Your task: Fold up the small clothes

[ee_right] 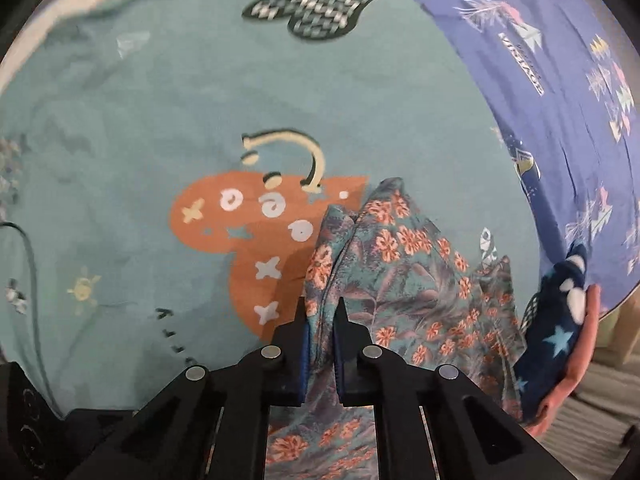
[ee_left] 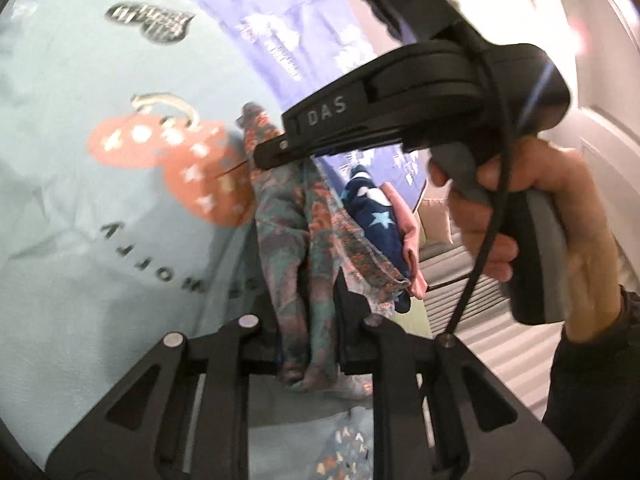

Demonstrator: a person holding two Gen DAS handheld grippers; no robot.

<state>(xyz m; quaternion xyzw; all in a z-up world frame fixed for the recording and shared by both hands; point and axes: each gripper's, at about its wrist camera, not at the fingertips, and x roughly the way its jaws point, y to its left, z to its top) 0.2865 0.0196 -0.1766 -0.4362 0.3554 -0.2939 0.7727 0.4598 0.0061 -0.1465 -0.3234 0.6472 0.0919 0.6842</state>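
A small floral garment [ee_left: 298, 232] in teal with orange flowers hangs bunched between the fingers of my left gripper [ee_left: 308, 332], which is shut on it above the teal bedsheet [ee_left: 80, 200]. The right wrist view shows the same floral garment [ee_right: 404, 276] from above. There my right gripper [ee_right: 321, 312] is shut on a raised fold of the cloth, with its blue pads pinching the fabric. The right gripper's black body [ee_left: 400, 100] and the hand [ee_left: 560, 216] holding it fill the upper right of the left wrist view. Its tip meets the top of the garment.
The teal bedsheet carries an orange heart print [ee_right: 248, 240] and a checkered heart [ee_right: 312, 12]. A purple printed cloth [ee_right: 560, 80] covers the right side. A navy star-patterned garment [ee_right: 560, 320] with a pink piece [ee_right: 576, 364] lies at the bed's right edge. A slatted floor [ee_left: 480, 304] shows beyond.
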